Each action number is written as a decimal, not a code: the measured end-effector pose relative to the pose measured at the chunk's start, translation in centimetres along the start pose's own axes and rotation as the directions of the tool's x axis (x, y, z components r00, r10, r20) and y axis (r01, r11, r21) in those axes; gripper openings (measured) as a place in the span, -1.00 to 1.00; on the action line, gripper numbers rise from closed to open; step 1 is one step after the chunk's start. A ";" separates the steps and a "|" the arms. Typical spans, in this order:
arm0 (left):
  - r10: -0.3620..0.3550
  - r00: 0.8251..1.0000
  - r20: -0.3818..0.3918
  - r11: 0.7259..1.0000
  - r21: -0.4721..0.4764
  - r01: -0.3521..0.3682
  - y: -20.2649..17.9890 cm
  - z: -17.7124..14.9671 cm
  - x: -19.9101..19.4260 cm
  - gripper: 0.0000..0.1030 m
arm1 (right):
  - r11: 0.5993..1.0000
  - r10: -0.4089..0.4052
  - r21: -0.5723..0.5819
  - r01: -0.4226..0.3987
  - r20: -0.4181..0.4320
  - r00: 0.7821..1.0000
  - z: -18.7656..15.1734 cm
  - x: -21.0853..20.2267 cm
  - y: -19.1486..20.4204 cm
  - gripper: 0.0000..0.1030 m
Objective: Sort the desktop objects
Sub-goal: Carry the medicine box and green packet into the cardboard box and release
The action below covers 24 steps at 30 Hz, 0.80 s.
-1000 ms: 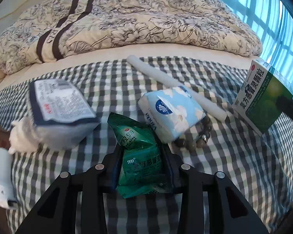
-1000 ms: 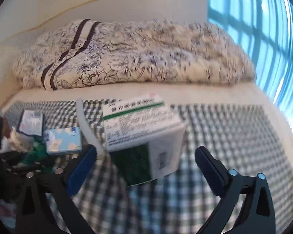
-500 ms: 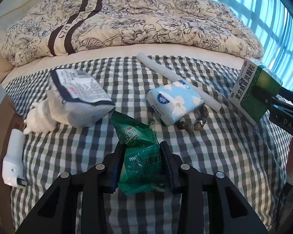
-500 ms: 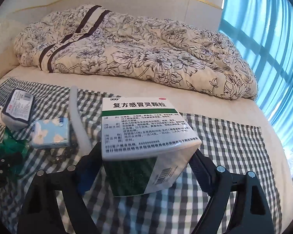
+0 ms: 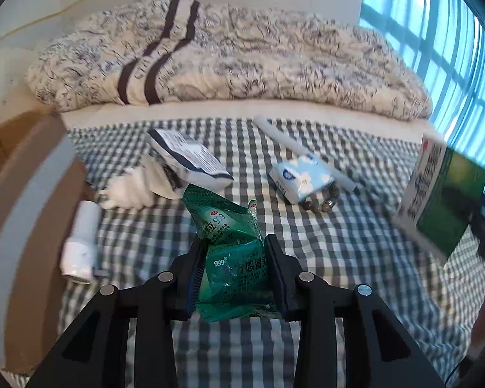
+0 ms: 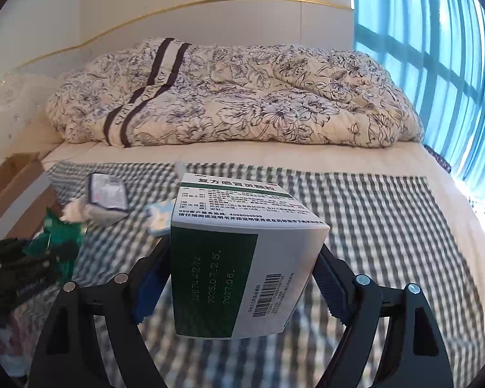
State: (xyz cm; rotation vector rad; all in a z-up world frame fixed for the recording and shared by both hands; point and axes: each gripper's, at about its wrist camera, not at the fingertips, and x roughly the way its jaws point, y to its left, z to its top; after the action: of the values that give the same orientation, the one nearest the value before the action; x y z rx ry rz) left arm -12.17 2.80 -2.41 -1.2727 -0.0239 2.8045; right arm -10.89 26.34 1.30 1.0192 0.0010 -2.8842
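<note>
Grey-and-white checked cloth covers the bed, open on its right side; a brown cardboard box borders its left edge. Left gripper clamps green crinkly sachets; right gripper clamps a white-and-green medicine carton above the cloth.

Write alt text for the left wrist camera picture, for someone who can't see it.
The left gripper is shut on green medicine sachets above a checked cloth on a bed. Beyond lie a tissue pack, a bead bracelet and a white tube; at right, a green and white medicine box is held up.
</note>
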 end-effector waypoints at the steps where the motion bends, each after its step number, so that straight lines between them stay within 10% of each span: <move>1: -0.001 1.000 0.013 1.000 -0.004 0.001 0.2 -0.1 -1.0 -0.28 | 1.000 0.011 0.008 -0.011 -0.006 1.000 -0.4 -0.6 0.3 0.59; 24: 0.012 0.985 0.175 0.992 -0.124 0.010 6.2 -2.9 -14.6 -0.28 | 0.990 0.144 -0.006 -0.144 0.017 0.989 -2.8 -12.0 8.6 0.59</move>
State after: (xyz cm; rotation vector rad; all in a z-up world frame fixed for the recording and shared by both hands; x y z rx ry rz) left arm -0.68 -4.35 6.39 -1.0422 -0.2104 2.9480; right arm 0.88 18.76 6.89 0.9507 -0.0638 -2.7611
